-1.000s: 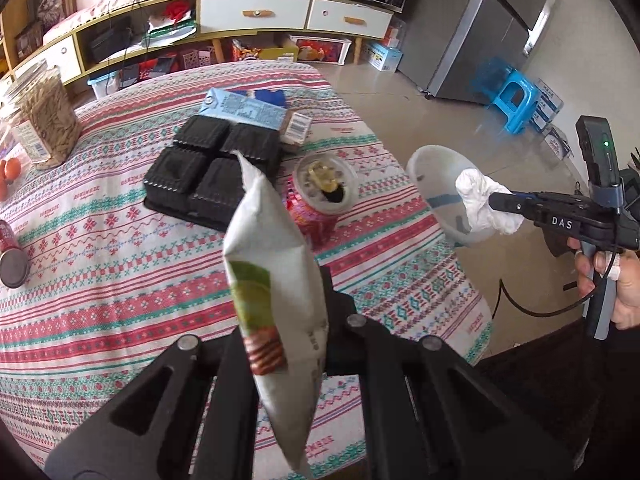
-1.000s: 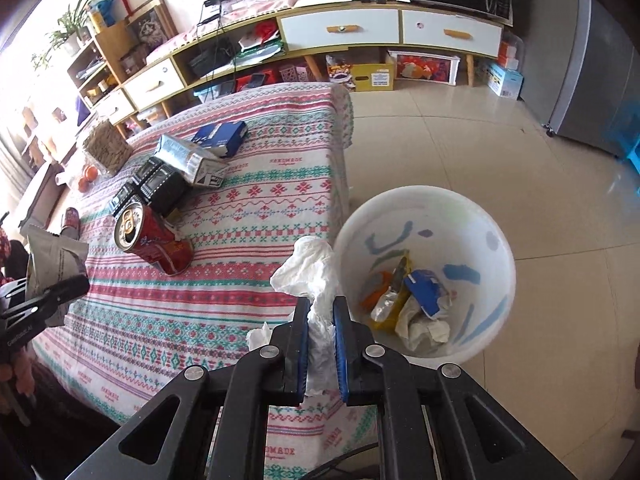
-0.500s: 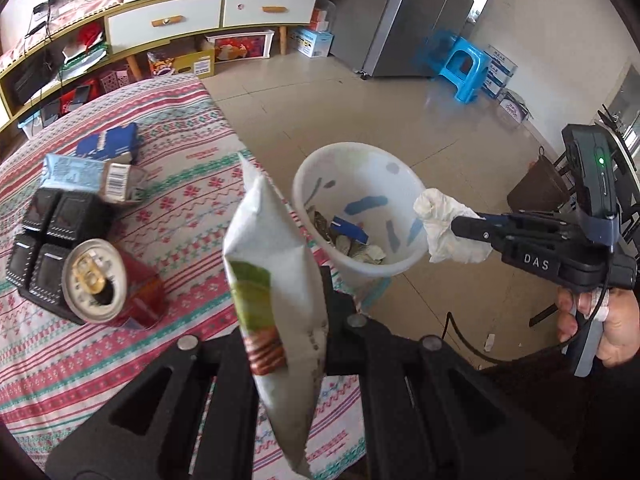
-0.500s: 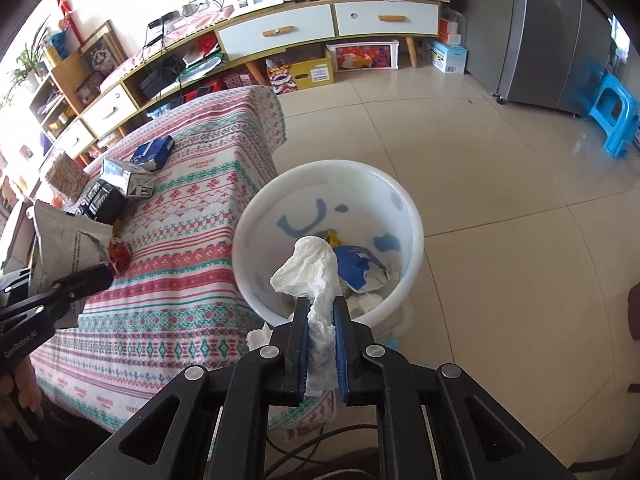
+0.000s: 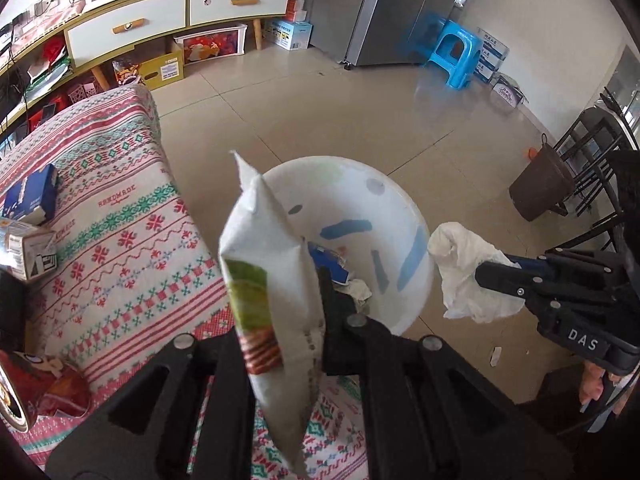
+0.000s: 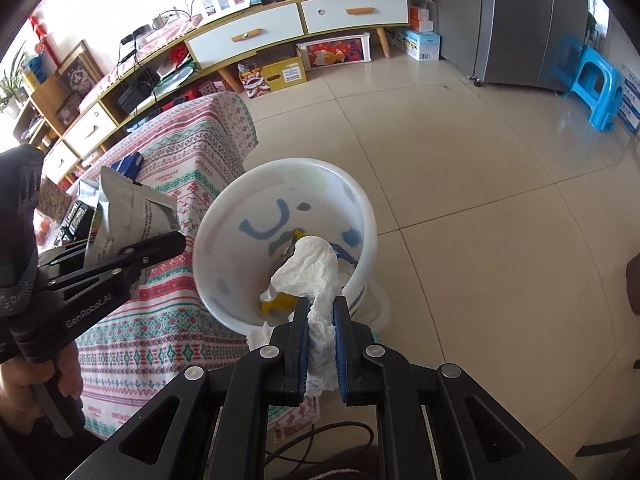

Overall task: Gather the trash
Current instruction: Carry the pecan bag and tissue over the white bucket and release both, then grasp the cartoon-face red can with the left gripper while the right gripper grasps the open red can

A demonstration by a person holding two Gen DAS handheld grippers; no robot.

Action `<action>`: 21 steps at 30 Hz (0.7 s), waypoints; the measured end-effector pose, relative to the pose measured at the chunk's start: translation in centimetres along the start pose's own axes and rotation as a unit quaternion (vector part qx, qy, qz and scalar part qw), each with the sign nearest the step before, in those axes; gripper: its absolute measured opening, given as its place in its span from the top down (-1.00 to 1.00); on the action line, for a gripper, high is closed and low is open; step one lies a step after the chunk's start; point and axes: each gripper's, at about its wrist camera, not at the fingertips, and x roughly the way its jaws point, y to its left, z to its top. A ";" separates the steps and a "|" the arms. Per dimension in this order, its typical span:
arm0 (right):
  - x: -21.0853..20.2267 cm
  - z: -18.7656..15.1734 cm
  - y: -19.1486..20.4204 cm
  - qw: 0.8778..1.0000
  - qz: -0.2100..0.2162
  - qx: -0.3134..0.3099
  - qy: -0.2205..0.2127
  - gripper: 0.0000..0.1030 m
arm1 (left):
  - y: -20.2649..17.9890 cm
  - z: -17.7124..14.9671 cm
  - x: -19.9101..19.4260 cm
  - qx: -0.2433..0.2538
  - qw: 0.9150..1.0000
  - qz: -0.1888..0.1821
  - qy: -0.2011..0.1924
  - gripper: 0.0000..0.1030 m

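Two loads ready for one drop, read from left to right. Left gripper [image 6: 160,246] clamped on the snack bag [image 5: 272,292], bag upright and poised over the table's near right corner, just short of the bin rim. Best carried a little further right, until the whole bag hangs inside the rim, then let go, since a tall light bag could catch the rim and tip onto the tablecloth [image 5: 132,240]. White trash bin [image 6: 362,216] on the floor, touching or just beside the table's right edge, mouth wide and partly filled with wrappers. Right gripper [image 6: 322,316] pinched on the crumpled tissue [image 6: 312,264], near the bin's near-right rim. Worth centring over the opening before parting the jaws. Open tiled floor [image 6: 480,200] right of the bin, plenty of room for withdrawing.
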 end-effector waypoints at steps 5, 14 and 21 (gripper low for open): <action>0.2 0.2 -0.2 1.000 -0.002 0.004 0.001 0.77 | 0.2 0.3 0.8 -0.006 1.000 0.024 0.002 0.23; 0.6 0.8 0.4 1.000 -0.004 0.005 0.000 0.77 | 2.1 -0.9 -1.6 -0.037 0.998 0.056 -0.003 -0.40; 1.5 2.0 1.8 1.000 -0.012 0.000 0.003 0.77 | 2.9 -2.4 -4.4 -0.035 0.998 0.058 -0.013 -0.47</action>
